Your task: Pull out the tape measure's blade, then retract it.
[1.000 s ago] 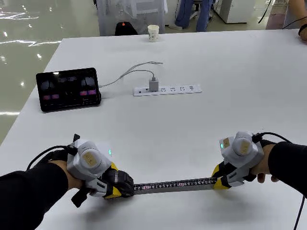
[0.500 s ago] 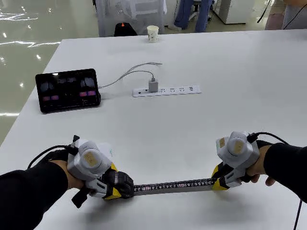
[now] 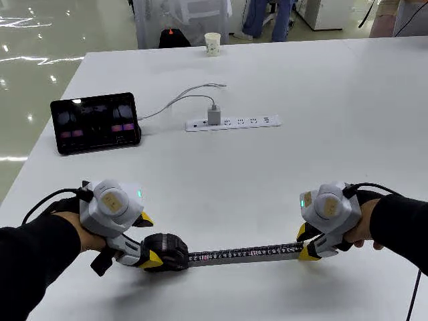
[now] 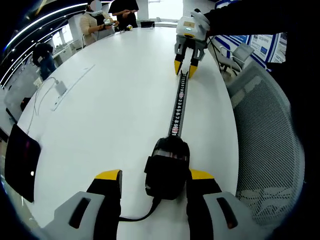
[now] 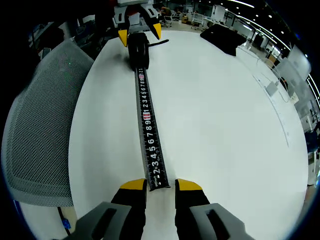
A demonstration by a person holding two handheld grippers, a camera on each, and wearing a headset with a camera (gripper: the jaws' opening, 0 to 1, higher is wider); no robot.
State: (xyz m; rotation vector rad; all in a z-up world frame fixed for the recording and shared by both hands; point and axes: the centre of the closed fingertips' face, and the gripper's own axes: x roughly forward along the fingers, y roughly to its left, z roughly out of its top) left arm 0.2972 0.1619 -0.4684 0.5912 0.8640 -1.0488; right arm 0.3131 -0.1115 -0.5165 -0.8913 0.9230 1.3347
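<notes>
The black tape measure case lies on the white table near its front edge. Its blade is drawn out to the right, flat on the table. My left gripper stands open around the case; its right jaw is close against the case and there is a gap at the left jaw. The case's black strap trails back between the jaws. My right gripper is shut on the blade's end, with a jaw at each edge. The numbered blade runs straight to the case.
A dark tablet stands at the left. A white power strip with a plugged charger and cable lies mid-table. A paper cup sits at the far edge. A grey mesh chair is beside the table's front edge.
My left gripper has opened and let go of the case, which now rests on the table. The blade stays drawn out and the right gripper has barely moved.
</notes>
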